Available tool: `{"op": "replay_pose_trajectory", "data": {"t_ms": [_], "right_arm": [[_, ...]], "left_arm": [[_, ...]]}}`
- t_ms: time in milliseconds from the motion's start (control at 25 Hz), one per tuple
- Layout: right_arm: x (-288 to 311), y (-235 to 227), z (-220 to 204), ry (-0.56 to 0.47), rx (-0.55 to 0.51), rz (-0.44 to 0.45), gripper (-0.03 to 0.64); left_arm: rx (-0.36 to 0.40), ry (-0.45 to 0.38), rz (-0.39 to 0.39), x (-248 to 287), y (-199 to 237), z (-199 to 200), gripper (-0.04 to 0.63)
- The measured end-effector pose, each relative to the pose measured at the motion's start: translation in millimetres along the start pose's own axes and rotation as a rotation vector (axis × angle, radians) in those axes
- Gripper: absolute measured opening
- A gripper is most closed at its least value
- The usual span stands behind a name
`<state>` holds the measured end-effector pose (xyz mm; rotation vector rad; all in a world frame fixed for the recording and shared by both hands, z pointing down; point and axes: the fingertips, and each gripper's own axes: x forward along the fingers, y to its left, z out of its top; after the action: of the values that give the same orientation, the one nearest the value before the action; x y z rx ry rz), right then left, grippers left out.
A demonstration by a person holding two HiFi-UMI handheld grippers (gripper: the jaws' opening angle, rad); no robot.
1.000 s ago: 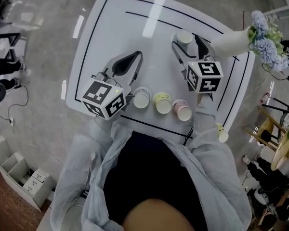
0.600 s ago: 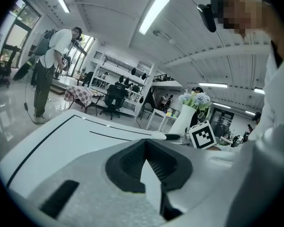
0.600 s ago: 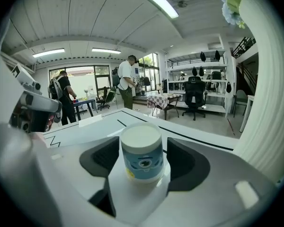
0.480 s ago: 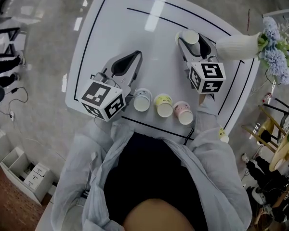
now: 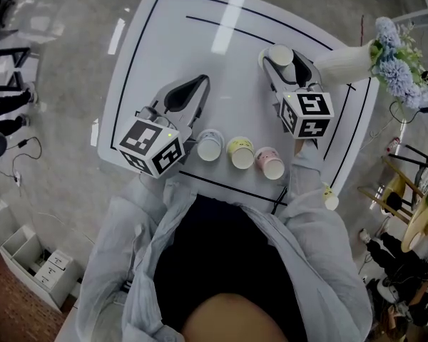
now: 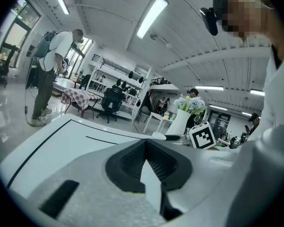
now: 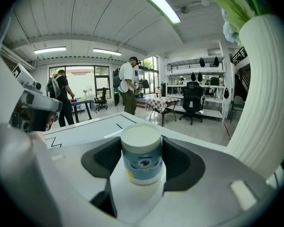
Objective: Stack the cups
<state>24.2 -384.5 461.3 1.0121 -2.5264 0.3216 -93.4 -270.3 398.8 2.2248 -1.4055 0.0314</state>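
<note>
right gripper (image 5: 282, 63): jaws have just been closing and now stand at a middling width, pads pressed to both sides of a cup (image 5: 279, 53). cup is white with a blue band and a cartoon eye on it. its flat white end is up. it stands on the white table (image 5: 164, 41), toward the far right part. marker cube sits behind the jaws, on the person's side.

left gripper (image 5: 200, 83): jaws brought together, tips meeting, nothing between them. only bare table shows through the gap behind the tips. it sits low over the middle-left of the table, well apart from the held cup.

row of three cups (image 5: 241, 152) near the table's near edge, just inside a black line (image 5: 221, 184), between the two marker cubes. pale one at left, yellow in the middle, pink at right, close beside one another, mouths turned toward the head view. cannot tell whether they stand or lie. the leftmost is just beside the left gripper's body.

white vase (image 5: 341, 63) with pale blue flowers (image 5: 396, 52) is just right of the right gripper, near the held cup. in the right gripper view it fills the right side.
</note>
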Motion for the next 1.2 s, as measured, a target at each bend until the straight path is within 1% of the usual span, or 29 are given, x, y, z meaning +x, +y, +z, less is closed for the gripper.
{"op": "replay_pose_trajectory", "data": {"t_ms": [240, 360, 520, 640, 960, 1200], "right_arm": [[-25.5, -0.3, 15.6, -0.021, -0.013, -0.018, 0.275], [-42.5, 4.8, 28.5, -0.04, -0.021, -0.042, 0.275], [-66.7, 11.0, 40.1, -0.073, 0.006, -0.06, 0.275], [-83.5, 16.0, 44.5, -0.088, 0.008, -0.069, 0.275], [-127.6, 37.6, 37.4, -0.089, -0.022, -0.088, 0.275], [-160.0, 54.5, 26.1, -0.099, -0.023, -0.106, 0.276]], "left_arm": [[0.032, -0.029, -0.006, -12.9, -16.1, 9.5, -0.003], [0.048, -0.045, -0.016, -26.0, -26.5, 16.3, -0.003], [0.07, -0.054, -0.042, -38.9, -42.2, 20.9, -0.003], [0.086, -0.063, -0.058, -45.1, -51.6, 23.0, -0.003], [0.121, -0.071, -0.079, -68.0, -75.9, 13.0, -0.003], [0.127, -0.071, -0.087, -91.2, -92.8, -1.6, -0.003]]}}
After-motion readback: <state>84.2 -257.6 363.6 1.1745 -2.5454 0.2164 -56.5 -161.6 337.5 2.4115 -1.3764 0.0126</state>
